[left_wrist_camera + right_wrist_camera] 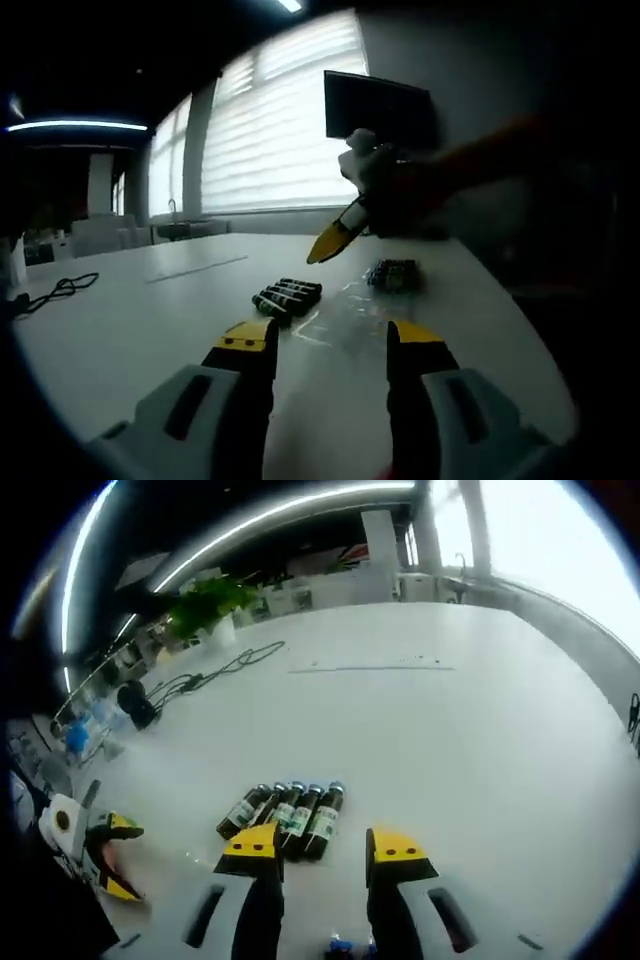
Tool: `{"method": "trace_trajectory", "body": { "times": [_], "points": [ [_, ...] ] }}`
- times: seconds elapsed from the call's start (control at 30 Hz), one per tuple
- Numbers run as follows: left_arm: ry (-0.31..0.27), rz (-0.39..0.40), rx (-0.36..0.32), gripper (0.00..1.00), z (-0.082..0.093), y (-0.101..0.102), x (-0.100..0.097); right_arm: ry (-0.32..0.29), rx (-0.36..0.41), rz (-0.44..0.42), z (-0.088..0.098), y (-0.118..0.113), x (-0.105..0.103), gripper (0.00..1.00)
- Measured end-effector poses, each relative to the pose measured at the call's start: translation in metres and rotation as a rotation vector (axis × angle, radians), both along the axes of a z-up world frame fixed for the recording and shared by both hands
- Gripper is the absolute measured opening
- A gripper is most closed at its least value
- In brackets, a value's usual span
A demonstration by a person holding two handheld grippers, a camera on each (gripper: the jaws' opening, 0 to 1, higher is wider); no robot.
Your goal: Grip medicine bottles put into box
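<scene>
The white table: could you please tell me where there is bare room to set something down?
The white table is bare from the scribed line down to the medicine bottles, and all along its window side. It is crowded around the bottles beside the right claw, and the black cable takes the far corner by the plant.

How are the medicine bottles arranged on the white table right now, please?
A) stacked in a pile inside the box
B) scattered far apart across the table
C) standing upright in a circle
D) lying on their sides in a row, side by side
D: in the right gripper view the medicine bottles lie flat, side by side, on the white table just ahead of the open right gripper.
</scene>
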State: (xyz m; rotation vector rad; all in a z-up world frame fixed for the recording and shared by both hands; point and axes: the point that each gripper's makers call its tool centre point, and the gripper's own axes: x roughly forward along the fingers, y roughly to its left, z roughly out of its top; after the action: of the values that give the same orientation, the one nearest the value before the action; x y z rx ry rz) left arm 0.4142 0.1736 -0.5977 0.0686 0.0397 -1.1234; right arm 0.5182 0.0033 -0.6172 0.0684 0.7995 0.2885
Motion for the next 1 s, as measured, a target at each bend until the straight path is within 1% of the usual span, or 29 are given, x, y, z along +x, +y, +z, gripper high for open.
{"method": "trace_trajectory", "body": {
  "times": [0.07, 0.17, 0.2, 0.27, 0.37, 0.4, 0.43, 0.47, 0.53, 0.6, 0.73, 0.77, 0.8, 0.83, 0.97, 1.0],
  "points": [
    [0.014, 0.000, 0.003, 0.35, -0.002, 0.001, 0.001, 0.005, -0.011, -0.004, 0.000, 0.002, 0.003, 0.27],
    [0.064, 0.024, -0.002, 0.36, -0.006, 0.003, 0.008, 0.018, -0.039, -0.002, -0.003, 0.006, 0.005, 0.27],
    [0.074, 0.027, -0.010, 0.36, -0.005, 0.004, 0.009, 0.039, -0.062, -0.004, -0.006, 0.005, 0.006, 0.27],
    [0.087, 0.030, -0.019, 0.36, -0.004, 0.003, 0.009, 0.044, -0.066, -0.001, -0.008, 0.009, 0.009, 0.27],
    [0.089, 0.027, -0.015, 0.36, -0.004, 0.002, 0.008, 0.095, -0.060, -0.016, -0.014, 0.014, 0.011, 0.22],
    [0.088, 0.026, -0.016, 0.36, -0.004, 0.002, 0.007, 0.116, -0.070, -0.031, -0.015, 0.012, 0.012, 0.20],
    [0.088, 0.024, -0.018, 0.35, -0.004, 0.002, 0.008, 0.110, -0.075, -0.030, -0.014, 0.013, 0.016, 0.16],
    [0.087, 0.020, -0.021, 0.35, -0.004, 0.002, 0.008, 0.132, -0.088, -0.033, -0.015, 0.011, 0.016, 0.15],
    [0.082, 0.020, -0.022, 0.35, -0.003, 0.002, 0.008, 0.137, -0.086, -0.029, -0.015, 0.012, 0.017, 0.14],
    [0.080, 0.017, -0.020, 0.35, -0.003, 0.001, 0.007, 0.164, -0.088, -0.025, -0.018, 0.013, 0.016, 0.14],
    [0.054, 0.007, -0.002, 0.35, -0.004, 0.000, 0.005, 0.185, -0.095, -0.020, -0.025, 0.014, 0.018, 0.14],
    [0.053, 0.005, -0.002, 0.35, -0.004, 0.000, 0.005, 0.183, -0.088, -0.026, -0.025, 0.013, 0.020, 0.14],
    [0.054, 0.003, -0.004, 0.35, -0.004, 0.000, 0.005, 0.201, -0.085, -0.035, -0.027, 0.013, 0.017, 0.14],
    [0.057, 0.002, -0.006, 0.35, -0.004, 0.000, 0.006, 0.204, -0.086, -0.034, -0.028, 0.013, 0.017, 0.14],
    [0.069, -0.002, -0.014, 0.35, -0.004, 0.000, 0.005, 0.214, -0.111, -0.019, -0.035, 0.011, 0.011, 0.13],
    [0.068, -0.001, -0.012, 0.35, -0.004, 0.000, 0.005, 0.214, -0.114, -0.019, -0.035, 0.011, 0.011, 0.11]
  ]
}}
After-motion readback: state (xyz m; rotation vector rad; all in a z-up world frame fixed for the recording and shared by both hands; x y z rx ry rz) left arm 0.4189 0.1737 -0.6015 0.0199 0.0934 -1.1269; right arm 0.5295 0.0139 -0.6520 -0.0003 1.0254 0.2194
